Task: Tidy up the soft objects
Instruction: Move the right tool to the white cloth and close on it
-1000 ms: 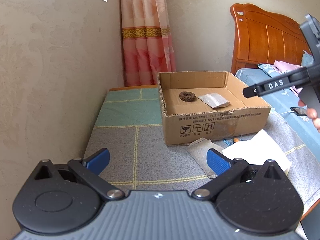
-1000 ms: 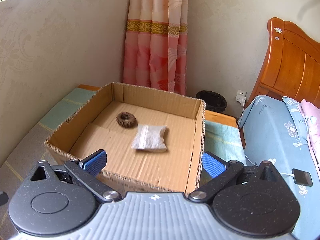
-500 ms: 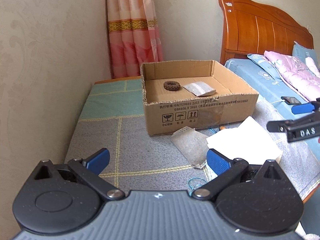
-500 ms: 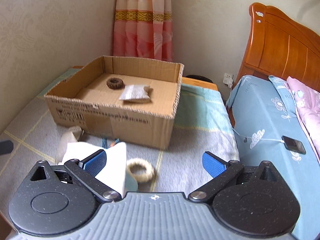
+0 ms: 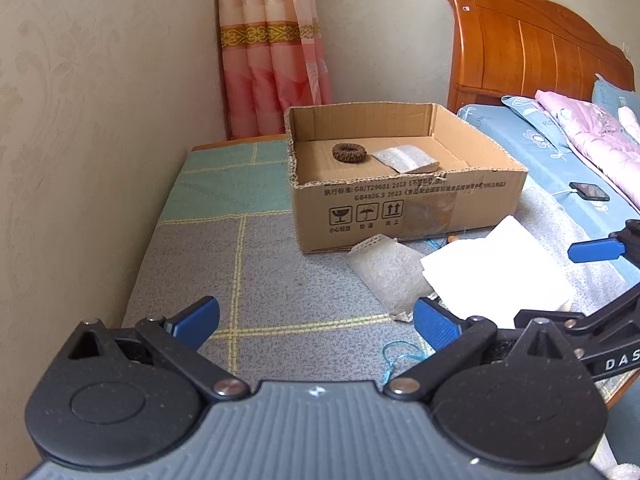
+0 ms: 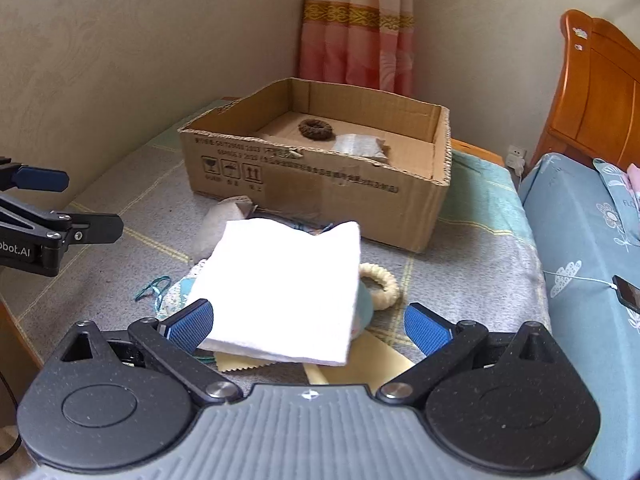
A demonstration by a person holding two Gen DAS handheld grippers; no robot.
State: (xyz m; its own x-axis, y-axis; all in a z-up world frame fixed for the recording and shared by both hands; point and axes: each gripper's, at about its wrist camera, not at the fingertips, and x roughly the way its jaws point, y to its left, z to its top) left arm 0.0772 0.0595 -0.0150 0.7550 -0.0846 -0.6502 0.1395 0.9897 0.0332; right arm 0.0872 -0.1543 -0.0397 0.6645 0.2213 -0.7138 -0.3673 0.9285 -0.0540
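Observation:
An open cardboard box (image 5: 408, 208) (image 6: 320, 196) stands on the cloth-covered table and holds a brown scrunchie (image 5: 349, 153) (image 6: 317, 128) and a grey pouch (image 5: 404, 158) (image 6: 360, 146). In front of the box lie a beige mesh pouch (image 5: 386, 270) (image 6: 222, 220), a folded white cloth (image 5: 496, 268) (image 6: 284, 288), a cream scrunchie (image 6: 382, 284) and a teal string (image 5: 400, 356) (image 6: 152, 286). My left gripper (image 5: 316, 320) is open and empty above the table. My right gripper (image 6: 308, 320) is open, low over the white cloth's near edge.
The wall runs along the left. A bed (image 5: 560, 152) with blue sheet, pink quilt and a phone (image 5: 590, 191) lies to the right. Yellow cloths (image 6: 360, 360) and a floral fabric (image 6: 180, 292) lie under the white cloth. A curtain (image 5: 272, 52) hangs behind the box.
My right gripper has pulled back from over the box and dropped low in front of it, over the white cloth. My left gripper has shifted slightly; the box now looks farther.

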